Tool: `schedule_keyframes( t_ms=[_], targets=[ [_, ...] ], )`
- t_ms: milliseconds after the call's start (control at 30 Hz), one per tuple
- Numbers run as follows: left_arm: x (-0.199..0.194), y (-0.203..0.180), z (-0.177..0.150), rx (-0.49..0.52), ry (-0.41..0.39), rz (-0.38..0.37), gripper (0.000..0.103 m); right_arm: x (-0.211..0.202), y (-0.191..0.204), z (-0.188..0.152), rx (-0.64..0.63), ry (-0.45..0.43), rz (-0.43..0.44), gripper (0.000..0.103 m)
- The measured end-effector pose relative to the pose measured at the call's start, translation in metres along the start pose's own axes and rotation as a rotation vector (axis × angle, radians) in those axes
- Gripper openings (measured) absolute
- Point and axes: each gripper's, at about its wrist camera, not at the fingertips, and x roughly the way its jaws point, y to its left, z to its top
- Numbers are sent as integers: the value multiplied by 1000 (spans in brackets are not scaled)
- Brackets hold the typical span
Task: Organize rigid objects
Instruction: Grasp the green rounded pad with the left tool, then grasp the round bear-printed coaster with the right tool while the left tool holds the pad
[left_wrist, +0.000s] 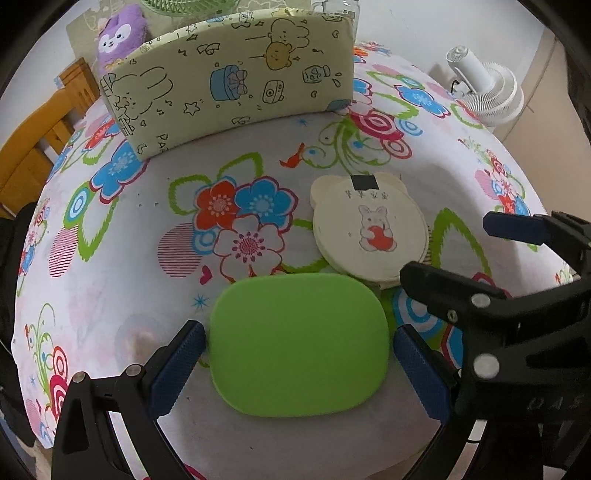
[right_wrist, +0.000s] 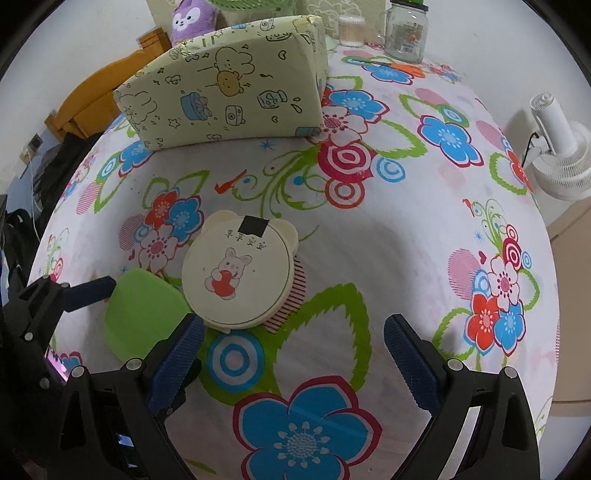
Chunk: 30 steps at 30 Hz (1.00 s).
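I find the left gripper (left_wrist: 299, 365) with fingers wide, straddling the flat lime-green rounded-rectangle plastic lid (left_wrist: 299, 343), which lies on the floral-cloth tabletop (left_wrist: 110, 258); neither pad clearly grips it. At its 1 o'clock sits the cream bear-eared round case with a rabbit print (left_wrist: 369, 229), its edge overlapping the green piece. I judge the grasp should close squarely on the lid's side edges, low, without nudging the case. The right gripper (right_wrist: 293, 354) is spread wide over bare cloth, holding nothing. Only the right wrist view shows a pink comb (right_wrist: 291, 299) under the case and a glass jar (right_wrist: 404, 31) at 12 o'clock
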Motion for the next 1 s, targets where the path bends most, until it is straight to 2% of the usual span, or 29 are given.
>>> schedule_keyframes(
  t_ms=[100, 200, 433, 1000],
  targets=[
    [0, -1, -2, 6, -5, 11, 102, 2, -2, -1, 8, 7, -2, 99],
    [-1, -2, 0, 4, 16, 11, 95, 4, -2, -1, 10, 11, -2, 99],
    [-2, -1, 4, -6, 15, 2, 95, 5, 7, 4, -10, 2, 5, 99],
    [-4, 45, 12, -58, 11, 46, 95, 20, 34, 27, -37, 7, -13, 99]
  ],
)
